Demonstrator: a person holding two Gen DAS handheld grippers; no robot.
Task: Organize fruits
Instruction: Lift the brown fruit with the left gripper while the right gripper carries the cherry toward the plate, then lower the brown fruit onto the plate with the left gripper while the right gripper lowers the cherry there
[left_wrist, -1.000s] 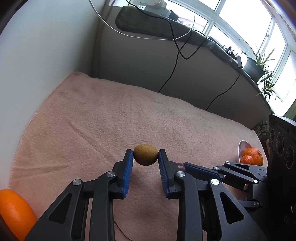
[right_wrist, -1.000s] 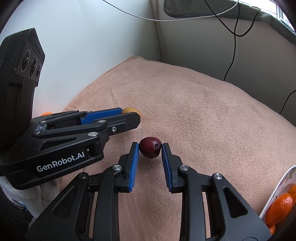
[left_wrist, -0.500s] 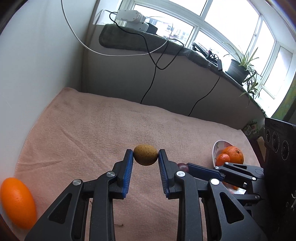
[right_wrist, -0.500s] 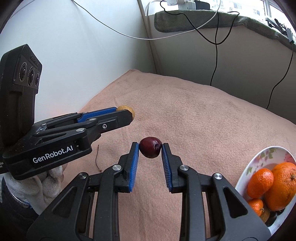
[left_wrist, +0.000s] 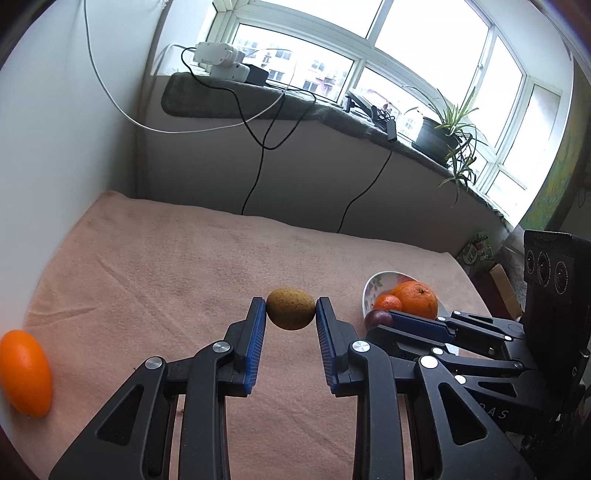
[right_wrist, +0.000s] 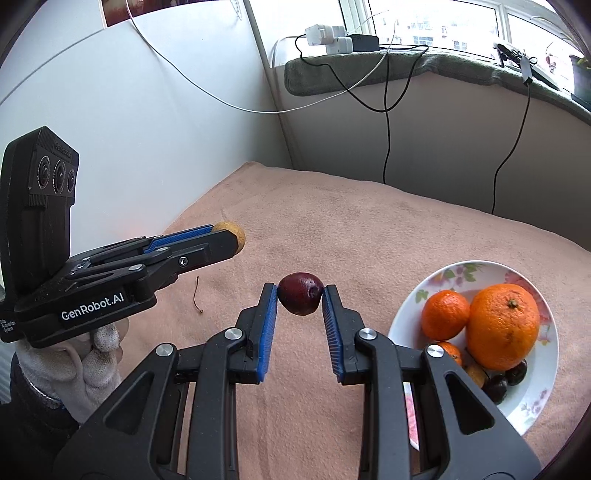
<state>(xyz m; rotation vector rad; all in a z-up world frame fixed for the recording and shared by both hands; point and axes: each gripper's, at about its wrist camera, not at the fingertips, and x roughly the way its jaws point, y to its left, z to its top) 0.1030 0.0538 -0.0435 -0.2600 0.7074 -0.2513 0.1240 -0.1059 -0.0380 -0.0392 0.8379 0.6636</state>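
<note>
The brown speckled fruit (left_wrist: 290, 308) sits clamped between the blue pads of your left gripper (left_wrist: 290, 314), held clear above the pink blanket (left_wrist: 166, 280). The dark red plum (right_wrist: 300, 298) is pinched the same way at the tips of your right gripper (right_wrist: 300, 301), also off the blanket, with its dimpled end turned toward the right pad. From the right wrist view, your left gripper reaches in from the left, and your left hand (right_wrist: 88, 365), in a pale knitted glove, shows beneath it. Just right of the plum and lower down stands the flowered white bowl (right_wrist: 532, 410) on the blanket; it holds a large orange (right_wrist: 502, 325), a smaller mandarin (right_wrist: 445, 314) touching it, and some small dark and yellow fruits partly hidden behind your right finger. A thin brown stem (right_wrist: 197, 295) lies on the blanket between the two grippers. In the left wrist view, a lone orange fruit (left_wrist: 25, 373) rests at the blanket's far left edge, well apart from the bowl. Beyond the blanket, black cables (left_wrist: 258, 173) hang down from the padded windowsill (left_wrist: 229, 99), where a potted plant (left_wrist: 443, 136) stands.
</note>
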